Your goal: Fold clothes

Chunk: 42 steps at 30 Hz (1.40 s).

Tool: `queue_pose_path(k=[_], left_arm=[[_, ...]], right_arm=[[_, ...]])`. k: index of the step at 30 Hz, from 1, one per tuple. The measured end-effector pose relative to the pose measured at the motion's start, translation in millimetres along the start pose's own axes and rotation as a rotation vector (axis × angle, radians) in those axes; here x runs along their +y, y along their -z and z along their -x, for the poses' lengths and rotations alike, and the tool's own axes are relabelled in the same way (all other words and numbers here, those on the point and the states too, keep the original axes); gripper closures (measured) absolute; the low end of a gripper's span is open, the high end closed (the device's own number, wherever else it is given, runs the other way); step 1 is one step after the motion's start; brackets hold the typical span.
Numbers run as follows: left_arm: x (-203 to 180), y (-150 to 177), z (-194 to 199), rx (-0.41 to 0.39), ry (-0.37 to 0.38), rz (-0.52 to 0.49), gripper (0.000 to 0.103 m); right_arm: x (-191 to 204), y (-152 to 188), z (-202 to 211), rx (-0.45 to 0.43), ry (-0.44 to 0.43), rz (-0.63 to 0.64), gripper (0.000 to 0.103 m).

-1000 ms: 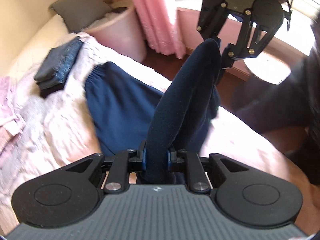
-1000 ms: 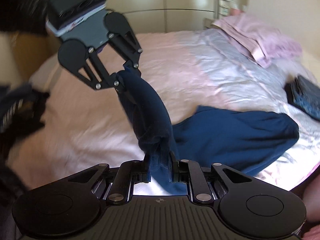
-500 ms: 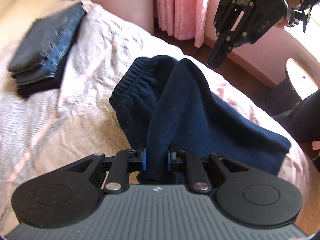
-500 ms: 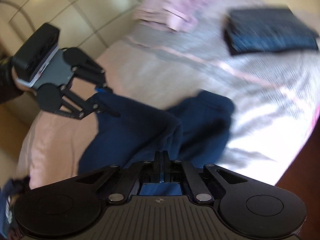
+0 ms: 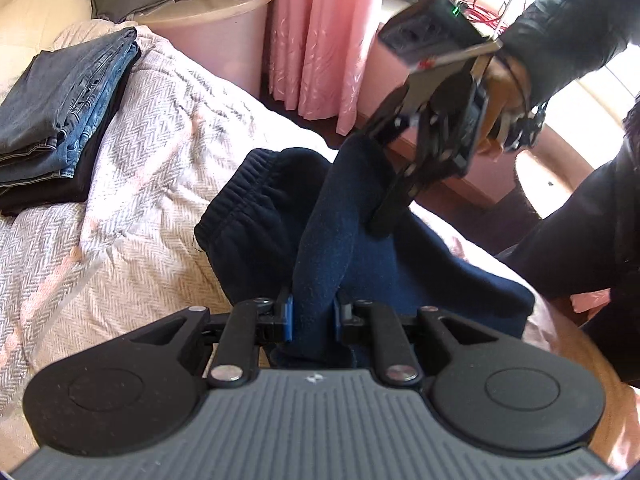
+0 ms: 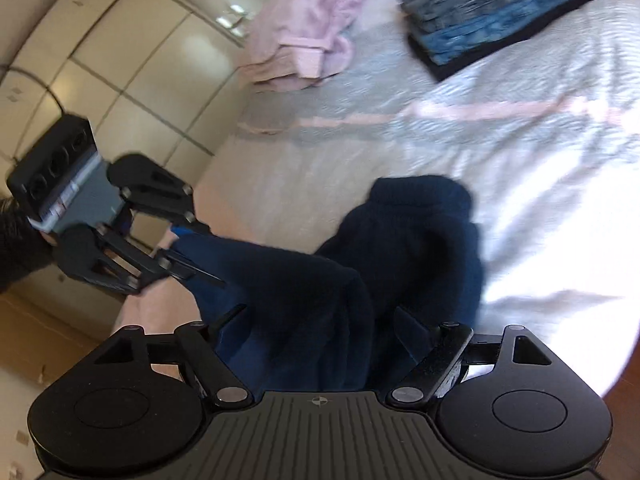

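Left gripper [image 5: 312,314]: matte black linkage arms, silver screw heads at the pivots, blue pads on the inner finger faces. Behind the fingers, two round black discs flank a ribbed grey housing bearing a small white logo.

Right gripper [image 6: 316,336]: same build, with a ribbed black housing and crosshair mark. In the left wrist view its rear carries a black camera block with a green LED lit and a red-and-white label. The person's sleeve [image 5: 568,28] behind it is black.

Navy sweatpants [image 5: 256,216] lie on a white-grey herringbone blanket [image 5: 152,128] (pink stripes); curtain [image 5: 320,32] pink, folded jeans [image 5: 68,92] blue.
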<state>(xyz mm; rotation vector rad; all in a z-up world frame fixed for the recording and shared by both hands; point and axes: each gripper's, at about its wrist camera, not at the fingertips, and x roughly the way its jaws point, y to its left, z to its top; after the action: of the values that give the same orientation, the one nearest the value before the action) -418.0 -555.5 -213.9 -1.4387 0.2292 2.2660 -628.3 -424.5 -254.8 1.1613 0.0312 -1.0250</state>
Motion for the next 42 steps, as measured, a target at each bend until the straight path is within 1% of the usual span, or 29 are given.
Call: queue_pose_path(k=[1, 2, 3, 4, 6, 8, 12, 13, 14, 15, 17, 18, 20, 23, 25, 28, 30, 31, 33, 34, 35, 36, 37, 39, 40, 42], left_arm=[[2.2, -1.1, -1.0, 0.005, -0.008, 0.0, 0.089], [5.8, -3.0, -2.8, 0.004, -0.02, 0.004, 0.089], [11.7, -5.4, -5.3, -0.003, -0.031, 0.015, 0.089], [19.3, -10.1, -10.0, -0.011, -0.04, 0.027, 0.089], [34.6, -19.6, -20.2, -0.027, -0.059, 0.051, 0.088], [50.8, -28.0, -41.7, -0.018, -0.071, 0.07, 0.087], [73.3, -30.0, -85.7, 0.006, -0.086, 0.126, 0.083], [78.4, -28.6, -94.4, 0.009, -0.089, 0.147, 0.081], [83.9, -24.7, -98.0, 0.005, -0.086, 0.186, 0.075], [89.2, -20.9, -100.8, 0.0, -0.083, 0.224, 0.073], [98.1, -13.9, -99.1, -0.01, -0.073, 0.296, 0.066], [102.5, -10.4, -97.9, -0.015, -0.069, 0.332, 0.064], [109.0, -4.6, -90.2, -0.023, -0.069, 0.401, 0.058], [117.1, 2.6, -75.7, -0.045, -0.067, 0.502, 0.058], [121.7, 6.1, -69.0, -0.061, -0.079, 0.55, 0.058], [124.9, 5.4, -72.3, -0.062, -0.099, 0.576, 0.058], [124.9, 2.8, -82.4, -0.057, -0.12, 0.577, 0.058], [125.4, 2.5, -87.8, -0.06, -0.126, 0.581, 0.058], [128.2, 4.5, -96.2, -0.059, -0.148, 0.605, 0.057], [130.3, 6.5, -99.5, -0.057, -0.162, 0.622, 0.053], [132.3, 8.5, -102.9, -0.055, -0.176, 0.64, 0.046], [134.3, 10.6, -105.7, -0.055, -0.187, 0.658, 0.043], [135.4, 13.2, -105.1, -0.067, -0.183, 0.678, 0.042], [132.0, 16.0, -98.0, -0.096, -0.177, 0.703, 0.044], [129.6, 17.5, -93.2, -0.112, -0.175, 0.715, 0.046], [118.1, 20.4, -71.9, -0.147, -0.185, 0.74, 0.052]], right_arm=[[-1.2, 1.3, -3.7, 0.004, -0.025, -0.014, 0.057], [-2.4, 1.6, -5.0, 0.007, -0.036, -0.035, 0.074], [-0.8, -0.2, -2.6, 0.002, -0.023, -0.045, 0.075], [2.1, -2.9, 2.8, -0.012, -0.007, -0.043, 0.081], [2.1, -10.2, 12.1, -0.043, 0.03, -0.054, 0.081], [-5.5, -18.2, 14.5, -0.07, 0.07, -0.068, 0.081], [-38.7, -24.3, -1.0, -0.068, 0.167, -0.108, 0.081], [-47.6, -23.7, -4.4, -0.065, 0.173, -0.13, 0.081], [-53.7, -23.5, -5.6, -0.066, 0.174, -0.144, 0.081], [-57.7, -23.7, -5.6, -0.065, 0.174, -0.155, 0.081], [-60.0, -24.7, -2.6, -0.065, 0.177, -0.171, 0.08], [-58.7, -25.7, 1.1, -0.069, 0.183, -0.172, 0.077], [-46.7, -26.3, 7.0, -0.079, 0.196, -0.13, 0.077], [-22.3, -26.3, 14.9, -0.095, 0.214, -0.038, 0.075], [-6.1, -26.2, 20.1, -0.106, 0.227, 0.024, 0.074], [18.3, -26.2, 28.0, -0.122, 0.245, 0.116, 0.074], [34.6, -26.2, 33.3, -0.133, 0.256, 0.177, 0.073], [40.3, -25.2, 29.3, -0.12, 0.247, 0.216, 0.072], [40.5, -19.2, -0.5, -0.031, 0.188, 0.307, 0.07], [34.1, -14.9, -15.0, 0.022, 0.178, 0.329, 0.07], [25.9, -10.1, -27.0, 0.074, 0.177, 0.341, 0.07], [15.4, -4.7, -31.8, 0.11, 0.196, 0.337, 0.07], [6.4, 0.5, -28.7, 0.119, 0.212, 0.337, 0.071], [-2.4, 7.7, -11.3, 0.118, 0.237, 0.314, 0.071], [-5.4, 10.7, -1.8, 0.119, 0.252, 0.298, 0.07], [-5.7, 14.6, 17.6, 0.113, 0.275, 0.248, 0.07]])
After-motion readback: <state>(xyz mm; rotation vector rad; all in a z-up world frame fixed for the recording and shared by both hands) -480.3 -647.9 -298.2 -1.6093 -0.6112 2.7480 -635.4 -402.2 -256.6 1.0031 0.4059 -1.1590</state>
